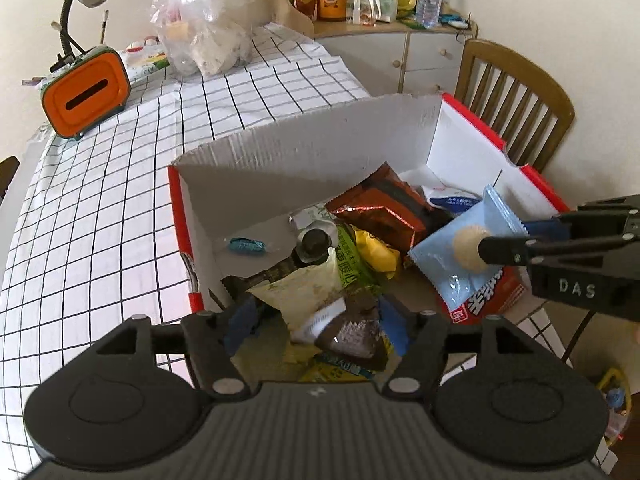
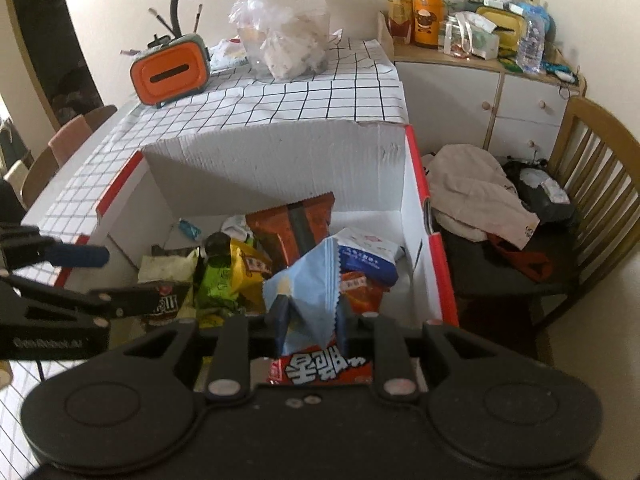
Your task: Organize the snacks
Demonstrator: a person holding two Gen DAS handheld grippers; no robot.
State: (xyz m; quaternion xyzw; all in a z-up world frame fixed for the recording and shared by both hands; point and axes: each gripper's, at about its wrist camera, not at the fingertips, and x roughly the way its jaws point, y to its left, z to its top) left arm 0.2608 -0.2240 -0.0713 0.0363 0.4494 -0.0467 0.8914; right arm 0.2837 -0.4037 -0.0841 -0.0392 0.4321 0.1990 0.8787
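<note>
1. Pale-blue foil is what the right gripper (image 2: 310, 320) is clamped on: its jaws pinch a light blue snack packet (image 2: 310, 280) by its lower end, so the packet's long axis stands upward and away from the fingers, over the right half of the cardboard box (image 2: 280, 160).
2. Beside it, the left gripper (image 1: 316, 322) stands with jaws apart; a dark brown packet (image 1: 352, 336) lies between the blue pads, and neither pad looks pressed on it.
3. I judge the coming move to be a drop: the blue packet hangs directly above the snack heap, so the right hand is the nearer one and need only lower and let go.
4. Left wrist view shows the blue packet from the side, with a round biscuit printed on it, held at the box's right near edge above a red packet (image 1: 486, 300); the right wrist view hides that print.
5. Right wrist view alone shows the chair (image 2: 592, 168) piled with cloth at right.
</note>
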